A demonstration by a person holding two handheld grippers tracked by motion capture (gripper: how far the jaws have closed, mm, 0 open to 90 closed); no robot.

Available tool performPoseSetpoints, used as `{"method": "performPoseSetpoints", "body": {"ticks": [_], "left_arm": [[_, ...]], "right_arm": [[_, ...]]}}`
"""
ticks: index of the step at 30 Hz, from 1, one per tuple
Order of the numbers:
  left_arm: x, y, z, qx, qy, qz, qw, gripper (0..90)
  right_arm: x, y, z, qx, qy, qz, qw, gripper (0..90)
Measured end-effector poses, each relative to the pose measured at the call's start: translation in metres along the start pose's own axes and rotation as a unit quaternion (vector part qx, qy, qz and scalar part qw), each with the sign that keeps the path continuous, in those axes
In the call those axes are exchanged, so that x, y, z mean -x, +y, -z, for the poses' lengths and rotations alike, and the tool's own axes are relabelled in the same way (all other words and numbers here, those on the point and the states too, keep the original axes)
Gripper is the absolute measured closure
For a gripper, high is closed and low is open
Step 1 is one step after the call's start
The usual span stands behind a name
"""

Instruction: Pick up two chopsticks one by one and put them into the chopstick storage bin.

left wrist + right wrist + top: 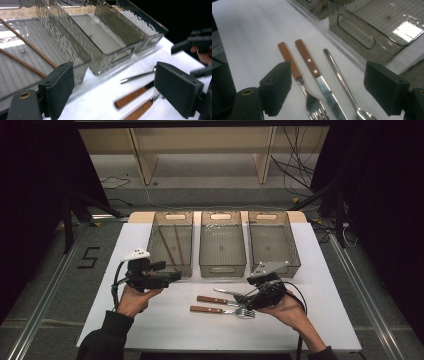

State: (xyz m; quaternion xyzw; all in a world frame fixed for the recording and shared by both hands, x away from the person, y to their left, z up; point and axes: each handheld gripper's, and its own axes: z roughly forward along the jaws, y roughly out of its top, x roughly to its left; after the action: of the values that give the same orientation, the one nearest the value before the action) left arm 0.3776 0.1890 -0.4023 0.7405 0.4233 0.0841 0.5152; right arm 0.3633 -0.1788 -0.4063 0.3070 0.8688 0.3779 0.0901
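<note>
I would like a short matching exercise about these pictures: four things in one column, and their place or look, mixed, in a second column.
Things:
1. chopsticks
2. fork
3. spoon
4. middle bin

Descriptions:
A. all metal, no wood
B. empty
C. inside the left bin
D. wooden handle, tines

Pairs: 1-C, 2-D, 3-A, 4-B

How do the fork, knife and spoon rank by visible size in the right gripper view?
1. Knife: widest, its blade running off the bottom edge.
2. Fork: a similar length shows, partly hidden behind one of the open tongs.
3. Spoon: thinnest, all metal.
All three are cut off, so true lengths stay unsure.
</note>
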Motion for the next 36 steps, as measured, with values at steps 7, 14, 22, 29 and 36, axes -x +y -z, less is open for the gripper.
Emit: {"method": "performPoseSetpoints", "body": {"ticks": [7,14,22,29,36], "left_arm": [[0.005,-0.025,0.007,0.007,0.003,-0.014,0.9999,16.0],[0.006,-0.036,0.014,0.012,0.006,-0.015,0.9998,15.9],[0.008,-0.046,0.021,0.026,0.01,-0.022,0.9994,15.9],[0.012,-0.049,0.023,0.029,0.016,-0.041,0.9986,15.7],[0.008,-0.055,0.024,0.027,0.029,-0.046,0.9981,15.6]], "right_arm": [[0.006,0.007,-0.011,-0.033,-0.002,0.004,0.9995,25.0],[0.012,0.009,-0.021,-0.064,-0.001,0.014,0.9978,26.6],[0.018,0.008,-0.026,-0.09,-0.008,0.009,0.9959,29.1],[0.023,0.006,-0.032,-0.108,-0.01,0.009,0.9941,30.9],[0.025,0.005,-0.037,-0.123,-0.014,0.008,0.9923,31.4]]}}
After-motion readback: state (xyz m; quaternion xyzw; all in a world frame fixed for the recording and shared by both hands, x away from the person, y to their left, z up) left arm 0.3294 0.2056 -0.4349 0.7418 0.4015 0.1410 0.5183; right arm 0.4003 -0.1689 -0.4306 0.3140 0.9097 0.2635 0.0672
